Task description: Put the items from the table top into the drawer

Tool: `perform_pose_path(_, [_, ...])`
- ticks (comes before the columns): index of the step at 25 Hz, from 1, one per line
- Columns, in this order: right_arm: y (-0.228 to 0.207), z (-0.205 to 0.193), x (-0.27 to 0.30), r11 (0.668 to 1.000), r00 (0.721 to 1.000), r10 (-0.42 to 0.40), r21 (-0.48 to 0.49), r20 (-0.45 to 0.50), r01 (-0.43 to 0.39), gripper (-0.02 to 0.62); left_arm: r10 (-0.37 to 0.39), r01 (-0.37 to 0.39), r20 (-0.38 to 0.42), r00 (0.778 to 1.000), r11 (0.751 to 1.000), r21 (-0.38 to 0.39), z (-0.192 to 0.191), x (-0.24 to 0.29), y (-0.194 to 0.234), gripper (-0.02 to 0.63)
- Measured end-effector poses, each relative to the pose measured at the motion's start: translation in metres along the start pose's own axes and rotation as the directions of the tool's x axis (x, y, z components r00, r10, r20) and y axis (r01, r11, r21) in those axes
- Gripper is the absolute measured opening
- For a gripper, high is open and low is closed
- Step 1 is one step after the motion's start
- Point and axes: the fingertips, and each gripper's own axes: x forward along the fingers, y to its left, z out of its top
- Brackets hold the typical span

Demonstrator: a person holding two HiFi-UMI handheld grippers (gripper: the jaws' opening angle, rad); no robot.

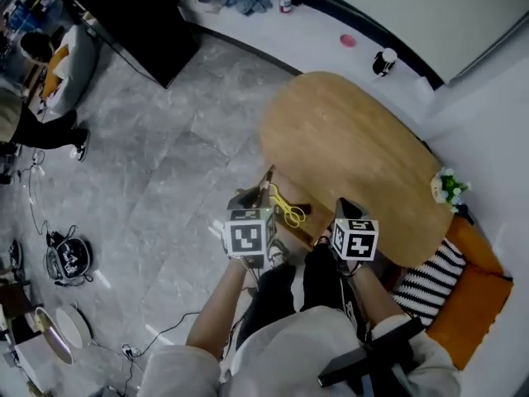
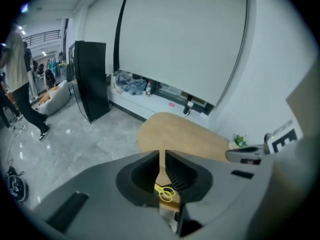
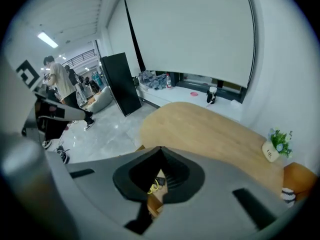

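Observation:
The oval wooden table point(image 1: 355, 147) has a bare top. Under its near edge a wooden drawer point(image 1: 302, 226) stands pulled out, with yellow-handled scissors point(image 1: 289, 209) lying in it. Both grippers are held up close to the person's body, above the drawer. On the left gripper point(image 1: 248, 198) the jaws stand almost together, with only a thin slit and nothing in it. The right gripper point(image 1: 347, 208) has its jaws meeting at the tips, empty. The left gripper view shows the scissors point(image 2: 165, 191) far below the left gripper point(image 2: 162, 154). The right gripper view shows the scissors point(image 3: 153, 185) below the right gripper point(image 3: 160, 149).
A small potted plant point(image 1: 449, 188) sits at the table's right end, beside an orange cushion point(image 1: 471, 296) and a striped one point(image 1: 430, 284). A white ledge behind holds a pink item point(image 1: 348, 40) and clothes. A black cabinet point(image 1: 136, 19) and a person point(image 1: 33, 122) stand left.

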Motion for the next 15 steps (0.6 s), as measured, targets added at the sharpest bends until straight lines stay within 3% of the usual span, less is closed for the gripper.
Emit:
perform_pose_path(7, [0.016,0.043,-0.109,0.997,0.995,-0.016,0.073,0.099,0.008,-0.008,-0.031,0.026,0.176,0.984,0.999,0.034,0.054,-0.125,-0.031,0.014])
perform_pose_path(12, [0.011,0.073,-0.160,0.996,0.984,-0.025,0.094,0.175,0.008,-0.007,-0.040,0.035,0.288,0.957,0.999,0.022,0.073,-0.167,-0.045,0.011])
perform_pose_path(15, [0.004,0.082,-0.175,0.997,0.978,-0.034,0.068,0.205,0.020,-0.006,-0.039,0.040,0.309,0.950,0.999,0.002,0.074,-0.170,-0.050,0.011])
